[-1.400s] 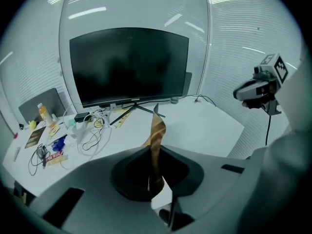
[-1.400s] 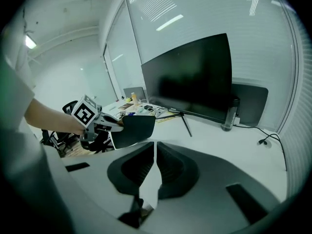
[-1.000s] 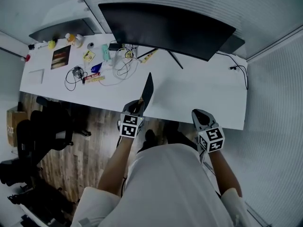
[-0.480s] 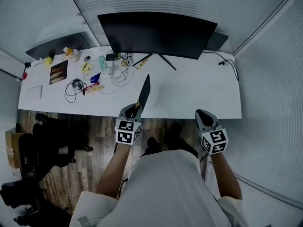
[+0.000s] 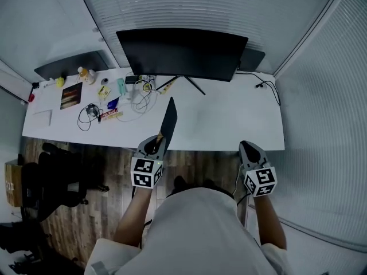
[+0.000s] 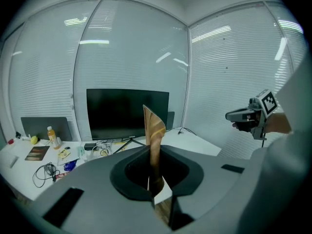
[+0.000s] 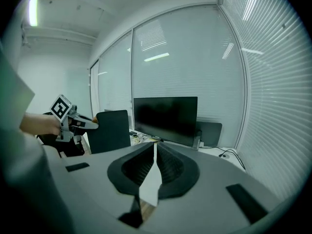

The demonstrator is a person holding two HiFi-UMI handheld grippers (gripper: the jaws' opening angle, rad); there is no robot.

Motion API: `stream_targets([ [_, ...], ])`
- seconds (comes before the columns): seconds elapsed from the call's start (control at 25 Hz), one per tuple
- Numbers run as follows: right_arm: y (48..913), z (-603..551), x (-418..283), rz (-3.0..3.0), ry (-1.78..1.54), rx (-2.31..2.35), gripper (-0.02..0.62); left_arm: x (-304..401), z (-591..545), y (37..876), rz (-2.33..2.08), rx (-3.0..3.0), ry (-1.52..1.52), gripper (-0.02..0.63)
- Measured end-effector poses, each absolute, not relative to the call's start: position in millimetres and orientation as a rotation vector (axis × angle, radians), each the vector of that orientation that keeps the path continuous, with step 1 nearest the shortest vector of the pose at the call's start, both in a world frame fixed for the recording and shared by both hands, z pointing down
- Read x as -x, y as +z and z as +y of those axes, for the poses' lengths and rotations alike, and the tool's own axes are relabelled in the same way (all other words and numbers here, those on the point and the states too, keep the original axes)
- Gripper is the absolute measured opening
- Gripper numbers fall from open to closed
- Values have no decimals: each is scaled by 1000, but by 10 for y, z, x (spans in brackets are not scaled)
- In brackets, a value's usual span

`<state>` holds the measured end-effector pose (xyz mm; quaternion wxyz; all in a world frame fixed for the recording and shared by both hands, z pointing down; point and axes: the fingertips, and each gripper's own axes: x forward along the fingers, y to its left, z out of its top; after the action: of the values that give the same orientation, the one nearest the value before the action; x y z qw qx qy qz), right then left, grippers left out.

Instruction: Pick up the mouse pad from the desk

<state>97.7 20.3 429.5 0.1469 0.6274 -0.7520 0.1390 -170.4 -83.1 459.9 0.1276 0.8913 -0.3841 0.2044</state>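
Note:
The mouse pad (image 5: 168, 119) is a thin dark sheet held on edge above the front of the white desk (image 5: 229, 119). My left gripper (image 5: 156, 144) is shut on its lower end. In the left gripper view the pad (image 6: 155, 130) rises upright from between the jaws of the left gripper (image 6: 155, 189), its face showing a brown tint. My right gripper (image 5: 248, 149) hovers off the desk's front edge at the right, shut with nothing in it; its jaws meet in the right gripper view (image 7: 155, 152). That view also shows the pad (image 7: 109, 130) at the left.
A wide black monitor (image 5: 180, 53) stands at the back of the desk. Cables (image 5: 140, 90), a bottle (image 5: 86, 73), a notebook (image 5: 71, 95) and small items crowd the desk's left part. A dark office chair (image 5: 57, 171) stands on the wood floor at the left.
Both grippers have risen and drawn back from the desk toward the person. The pad has gone up with the left gripper, still gripped on edge.

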Motion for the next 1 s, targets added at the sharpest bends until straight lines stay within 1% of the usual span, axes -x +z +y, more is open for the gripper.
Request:
stream_targets([
  [0.48,4004,361,-1378,-2225,274,-1776,38,1505,-527,4259,-1219,-2583,507,40],
  [1.0,3948,318,-1400,-2277,274,-1744,38,1476,-361,4119,-1265,-2569,479,40],
])
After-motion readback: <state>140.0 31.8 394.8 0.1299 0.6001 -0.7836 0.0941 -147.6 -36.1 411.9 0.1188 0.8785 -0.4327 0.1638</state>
